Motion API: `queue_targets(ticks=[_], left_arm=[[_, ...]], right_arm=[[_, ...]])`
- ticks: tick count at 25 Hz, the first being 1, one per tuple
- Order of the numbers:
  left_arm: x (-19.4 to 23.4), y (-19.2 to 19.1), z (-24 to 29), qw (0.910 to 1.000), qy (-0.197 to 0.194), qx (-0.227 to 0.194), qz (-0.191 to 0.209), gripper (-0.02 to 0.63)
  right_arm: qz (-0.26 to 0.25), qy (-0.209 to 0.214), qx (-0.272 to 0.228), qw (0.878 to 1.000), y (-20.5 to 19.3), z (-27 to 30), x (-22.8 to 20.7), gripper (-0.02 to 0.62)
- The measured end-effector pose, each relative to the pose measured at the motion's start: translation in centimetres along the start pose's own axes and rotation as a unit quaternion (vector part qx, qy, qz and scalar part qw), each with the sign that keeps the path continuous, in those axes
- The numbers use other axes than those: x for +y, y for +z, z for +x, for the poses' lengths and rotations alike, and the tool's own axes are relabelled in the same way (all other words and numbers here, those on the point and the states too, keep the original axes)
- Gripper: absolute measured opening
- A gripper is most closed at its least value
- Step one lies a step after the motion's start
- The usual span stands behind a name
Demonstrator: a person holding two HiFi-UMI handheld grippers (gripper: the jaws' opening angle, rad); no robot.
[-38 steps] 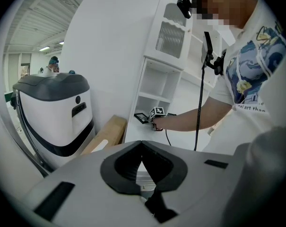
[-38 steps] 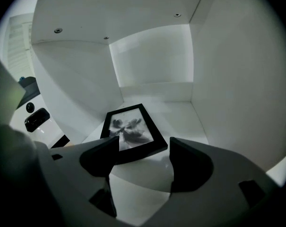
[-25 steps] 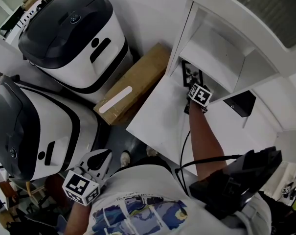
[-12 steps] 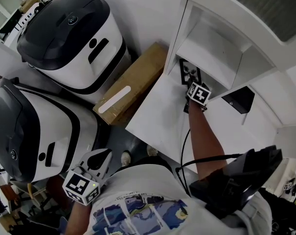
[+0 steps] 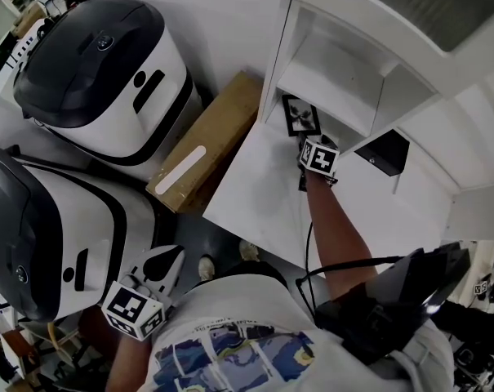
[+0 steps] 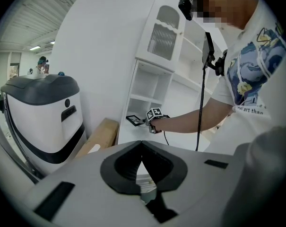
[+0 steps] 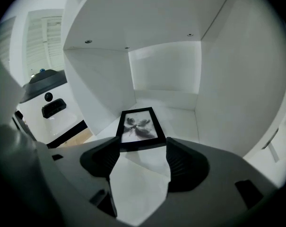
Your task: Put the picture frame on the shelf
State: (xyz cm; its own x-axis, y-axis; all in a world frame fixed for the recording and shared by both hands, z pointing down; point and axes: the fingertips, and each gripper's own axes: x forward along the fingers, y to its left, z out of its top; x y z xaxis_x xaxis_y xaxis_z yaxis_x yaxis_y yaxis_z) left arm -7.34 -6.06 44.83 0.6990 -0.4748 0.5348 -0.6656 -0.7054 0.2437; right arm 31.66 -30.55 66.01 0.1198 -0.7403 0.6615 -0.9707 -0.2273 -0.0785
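Note:
A black picture frame (image 5: 300, 117) (image 7: 139, 128) with a dark flower print lies nearly flat at the mouth of the white shelf unit's (image 5: 336, 80) lowest compartment. My right gripper (image 5: 305, 139) (image 7: 143, 157) is shut on the frame's near edge, and its jaws touch the two near corners. The frame's far end reaches into the compartment (image 7: 166, 86). My left gripper (image 5: 171, 258) (image 6: 142, 162) hangs low at my left side, shut and with nothing in it. The left gripper view shows the frame (image 6: 134, 119) and my right arm from the side.
The shelf unit stands on a white table (image 5: 263, 202). A small black box (image 5: 383, 151) sits under the shelf to the right. A long cardboard box (image 5: 202, 141) leans by the table's left edge. Two large white-and-dark machines (image 5: 108, 80) (image 5: 59, 235) stand on the left.
The head view has shifted, so everything sits a little further left. My right gripper stays on the frame at the shelf's mouth. The left gripper has not moved.

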Motion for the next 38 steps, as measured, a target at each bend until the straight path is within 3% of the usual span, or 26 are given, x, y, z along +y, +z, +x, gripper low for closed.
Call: queue_targets(ticks=[4,16,21,30,38], left_arm=[[0.2,-0.2,-0.4,0.9998,-0.017,-0.001,0.005,0.012],[1.3,-0.4,-1.7,0.9969,-0.071,-0.012,0.032,0.012],[1.4,-0.8,-2.4,0.9941,-0.086,-0.008,0.065,0.012],[2.0,-1.5,-4.1,0.9896,-0.118,-0.016,0.081,0.012],[2.3,-2.8,-6.2,0.9861,-0.138,-0.02,0.09,0.012]], right_arm=[[-0.022,-0.006,-0.001,1.0,-0.2,-1.9,0.2,0.232],[-0.053,-0.01,0.016,0.998,-3.4,-8.0,1.9,0.076],[-0.057,-0.001,0.026,0.998,-5.7,-11.2,3.8,0.05],[-0.053,0.055,0.038,0.996,-10.3,-17.6,8.6,0.026],[-0.086,0.103,0.048,0.99,-13.5,-23.7,14.0,0.025]])
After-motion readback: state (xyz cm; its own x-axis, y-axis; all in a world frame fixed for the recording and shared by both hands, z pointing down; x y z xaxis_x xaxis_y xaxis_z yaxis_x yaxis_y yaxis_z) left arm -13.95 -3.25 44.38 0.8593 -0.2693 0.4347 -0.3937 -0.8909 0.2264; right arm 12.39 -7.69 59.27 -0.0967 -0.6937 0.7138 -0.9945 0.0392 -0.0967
